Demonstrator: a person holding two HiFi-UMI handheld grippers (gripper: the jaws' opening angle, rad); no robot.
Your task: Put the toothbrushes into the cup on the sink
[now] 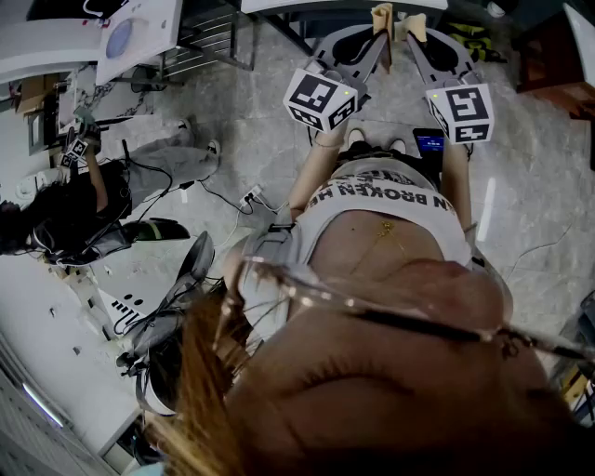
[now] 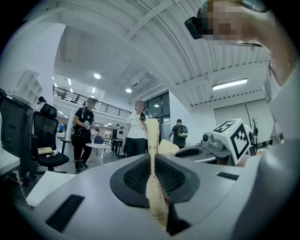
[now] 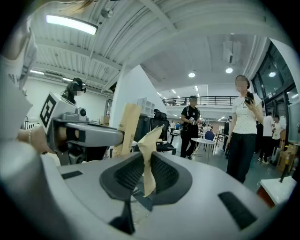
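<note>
My left gripper [image 2: 152,165] is shut on a tan paper toothbrush packet [image 2: 152,140] that stands upright between its jaws. My right gripper [image 3: 146,165] is shut on a crumpled tan toothbrush wrapper [image 3: 150,145] with clear film at its lower end. In the head view both grippers are held side by side in front of the body, left gripper [image 1: 378,42] and right gripper [image 1: 413,44], with the two packets [image 1: 382,17] sticking out past the jaws close together. Each gripper view shows the other gripper alongside. No cup or sink is in any view.
Several people [image 3: 244,131] stand in an open hall with small tables [image 3: 205,140] and office chairs [image 2: 44,140]. In the head view a seated person [image 1: 65,209] is at the left, with cables and a power strip [image 1: 249,197] on the tiled floor.
</note>
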